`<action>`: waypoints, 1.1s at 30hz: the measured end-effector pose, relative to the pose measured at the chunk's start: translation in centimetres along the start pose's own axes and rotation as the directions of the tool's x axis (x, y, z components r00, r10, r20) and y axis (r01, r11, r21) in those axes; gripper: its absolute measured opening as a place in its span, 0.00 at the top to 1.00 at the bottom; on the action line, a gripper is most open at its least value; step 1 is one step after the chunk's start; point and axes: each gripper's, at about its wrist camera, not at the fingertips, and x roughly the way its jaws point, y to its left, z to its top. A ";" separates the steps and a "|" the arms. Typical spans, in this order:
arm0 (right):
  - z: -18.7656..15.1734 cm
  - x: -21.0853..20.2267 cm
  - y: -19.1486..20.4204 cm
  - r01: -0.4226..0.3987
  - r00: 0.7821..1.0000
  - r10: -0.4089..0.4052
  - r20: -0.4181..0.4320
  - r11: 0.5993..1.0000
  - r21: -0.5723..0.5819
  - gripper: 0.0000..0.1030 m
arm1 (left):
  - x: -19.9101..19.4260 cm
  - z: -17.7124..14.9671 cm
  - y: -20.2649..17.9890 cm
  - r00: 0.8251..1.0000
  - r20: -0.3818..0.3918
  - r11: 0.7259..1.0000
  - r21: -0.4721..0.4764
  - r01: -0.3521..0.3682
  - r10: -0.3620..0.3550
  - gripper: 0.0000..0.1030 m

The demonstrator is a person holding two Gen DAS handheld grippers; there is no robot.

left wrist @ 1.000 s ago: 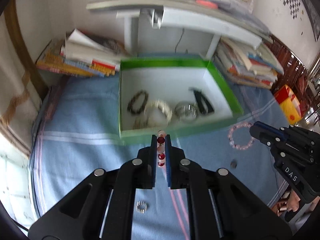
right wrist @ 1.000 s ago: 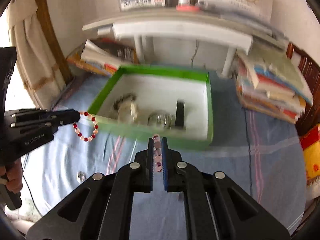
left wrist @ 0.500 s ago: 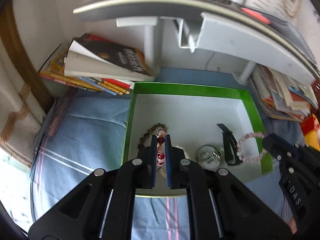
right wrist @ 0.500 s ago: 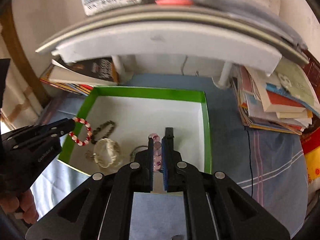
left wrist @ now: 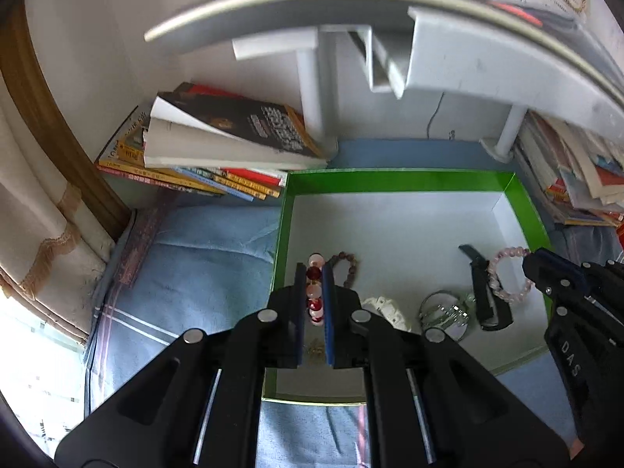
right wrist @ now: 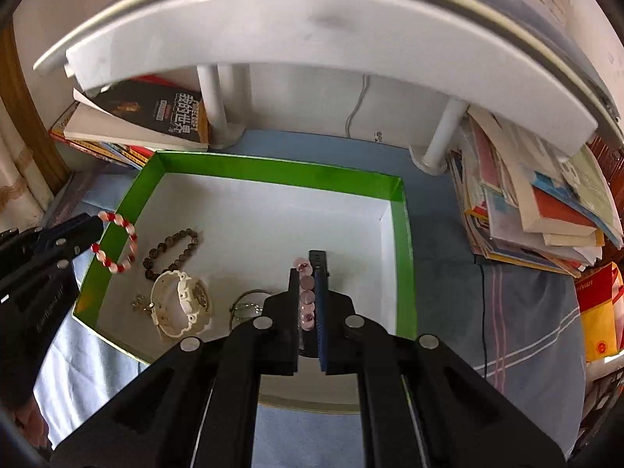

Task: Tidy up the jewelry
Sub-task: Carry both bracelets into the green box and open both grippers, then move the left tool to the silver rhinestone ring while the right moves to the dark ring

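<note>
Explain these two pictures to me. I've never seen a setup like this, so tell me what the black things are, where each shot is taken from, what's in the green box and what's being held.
There is no robot here. A person holds a black two-finger gripper in each hand, and each gripper carries a wide-angle camera looking out along its fingers.

One picture is from the left gripper, shut on a red and white bead bracelet. The other is from the right gripper, shut on a pale pink bead bracelet. Each gripper also shows at the edge of the other's view.

Both hang over a green box with a white floor, standing on a blue cloth. Inside lie a dark bead bracelet, a white watch, a silvery metal piece and a black band. Books are stacked on either side.
</note>
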 end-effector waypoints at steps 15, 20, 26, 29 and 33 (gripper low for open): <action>-3.9 -3.1 -1.1 0.071 0.997 -0.071 -0.005 0.997 0.037 0.51 | -3.9 -1.7 0.0 0.996 0.056 0.997 0.000 -0.076 0.076 0.42; -7.2 -3.9 -2.3 0.117 0.992 -0.114 -0.046 0.991 0.059 0.51 | -5.8 -4.5 -0.5 0.995 0.045 0.996 -0.019 -0.092 0.093 0.39; -11.1 -3.5 -3.5 0.142 0.982 -0.126 -0.142 0.984 0.106 0.51 | -6.5 -8.5 -2.7 0.995 -0.022 0.995 0.046 -0.093 0.094 0.36; -12.4 -3.3 -4.1 0.146 0.976 -0.118 -0.186 0.979 0.144 0.51 | -6.7 -9.7 -3.1 0.996 -0.035 0.995 0.061 -0.085 0.087 0.34; -13.3 -3.4 -4.2 0.145 0.972 -0.113 -0.207 0.979 0.146 0.51 | -7.3 -10.4 -2.7 0.995 -0.030 0.994 0.053 -0.093 0.094 0.32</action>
